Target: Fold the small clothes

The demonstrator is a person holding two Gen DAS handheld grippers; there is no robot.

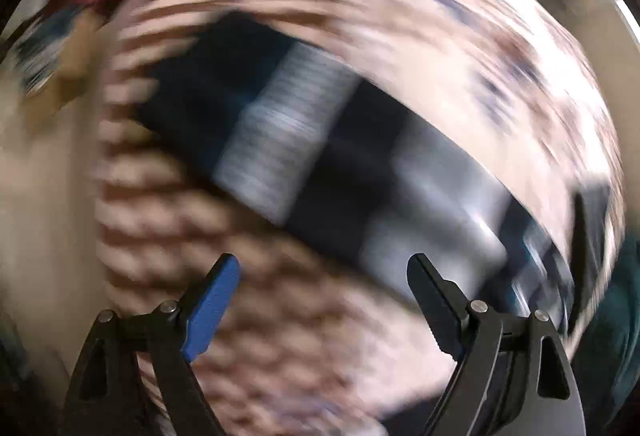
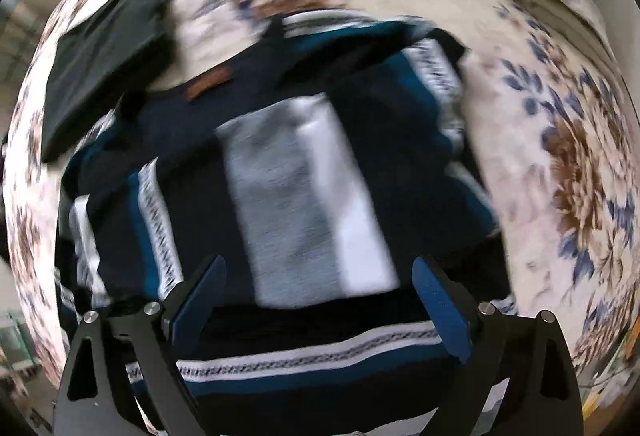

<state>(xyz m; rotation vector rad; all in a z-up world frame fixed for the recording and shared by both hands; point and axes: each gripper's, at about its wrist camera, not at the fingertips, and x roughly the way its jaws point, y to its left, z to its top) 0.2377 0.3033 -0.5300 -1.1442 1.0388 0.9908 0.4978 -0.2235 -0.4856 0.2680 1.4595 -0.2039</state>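
Both the left gripper point(image 1: 322, 272) and right gripper point(image 2: 318, 276) stood wide apart, empty, above a navy striped garment point(image 2: 280, 164) on the floral cloth point(image 2: 560, 156).

The striped garment point(image 2: 304, 176) is soft matt knit cloth — navy, teal, grey and white bands, with a small tan leather-like patch point(image 2: 209, 87) near its upper left edge. Under it lies a matt floral printed cloth point(image 2: 560, 156). Left of the garment sits folded dark matt fabric point(image 2: 108, 64). The right claw point(image 2: 318, 288) is matt black plastic with blue pads point(image 2: 440, 310) and shiny metal pins.
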